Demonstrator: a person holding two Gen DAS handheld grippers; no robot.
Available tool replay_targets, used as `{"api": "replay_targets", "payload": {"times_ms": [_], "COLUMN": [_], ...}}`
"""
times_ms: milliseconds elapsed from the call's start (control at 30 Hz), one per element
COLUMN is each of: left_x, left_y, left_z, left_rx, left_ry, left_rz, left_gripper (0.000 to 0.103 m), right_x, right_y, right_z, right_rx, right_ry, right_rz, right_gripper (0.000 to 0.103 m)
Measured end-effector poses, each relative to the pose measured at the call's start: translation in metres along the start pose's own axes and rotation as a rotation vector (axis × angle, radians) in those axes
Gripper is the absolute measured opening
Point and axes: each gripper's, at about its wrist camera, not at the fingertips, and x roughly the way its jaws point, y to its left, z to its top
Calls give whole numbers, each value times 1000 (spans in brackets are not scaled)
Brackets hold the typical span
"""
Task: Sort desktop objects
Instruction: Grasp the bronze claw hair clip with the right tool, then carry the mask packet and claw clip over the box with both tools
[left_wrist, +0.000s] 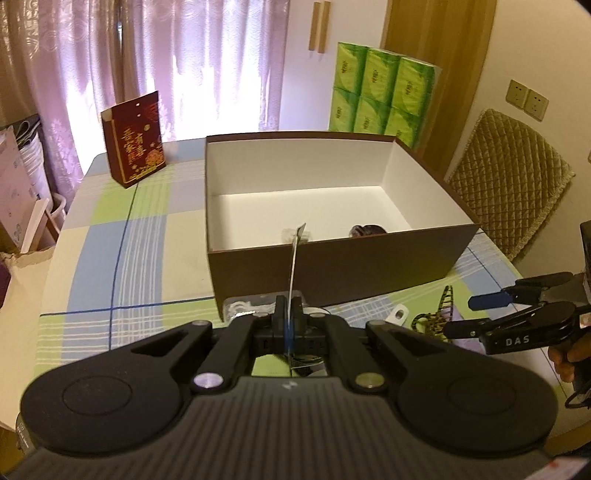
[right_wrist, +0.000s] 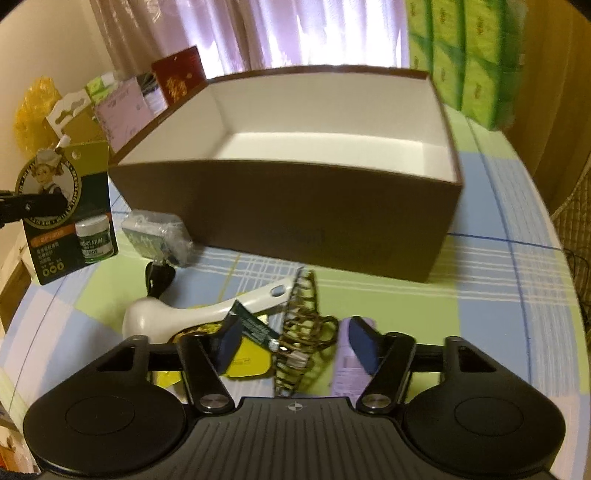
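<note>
My left gripper (left_wrist: 290, 314) is shut on a thin blister card (left_wrist: 293, 266), seen edge-on and standing up in front of the brown box (left_wrist: 332, 266). In the right wrist view that card (right_wrist: 66, 214) hangs at the far left, printed with a small jar. My right gripper (right_wrist: 295, 343) is open, its blue pads (right_wrist: 364, 343) either side of a brown and gold hair claw (right_wrist: 299, 332) that lies on the checked cloth; neither pad touches it. The left wrist view has the right gripper (left_wrist: 476, 314) at the right edge, by the claw (left_wrist: 439, 310).
The box (right_wrist: 295, 206) has a white inside holding a small clear item (left_wrist: 295, 234) and a dark thing (left_wrist: 365, 230). A white scoop (right_wrist: 177, 315), wrapped green pack (right_wrist: 159, 236), yellow packet (right_wrist: 247, 358) and lilac packet (right_wrist: 347, 362) lie nearby. Red bag (left_wrist: 135, 140), green tissue packs (left_wrist: 384, 96) behind.
</note>
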Motion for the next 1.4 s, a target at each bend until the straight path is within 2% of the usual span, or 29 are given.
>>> {"api": "replay_targets", "payload": {"times_ms": [200,467,733,1000,1400], "left_x": [0,-3,-5,-6,-8], "left_y": [7,11,12,6,-10], "left_z": [-5,-9,-10,-6,21], "left_rx": [-15,-19,-16,-4,35], "left_ry": [5,4,4,-9,-70], "left_rz": [16,24,18,0,-52], "left_gripper": [0,0,0,0,0], "right_x": [20,41,32,1,-52], "right_y": [9,9,7,1,5], "right_z": [-3,-3,-9,-5,28], "right_rx": [10,0,-11,31,38], "right_ry": [54,71,50,-5,-149], "right_rz": [-44,-109,-89,-39,23], "right_gripper": [42,26,24,24,24]}}
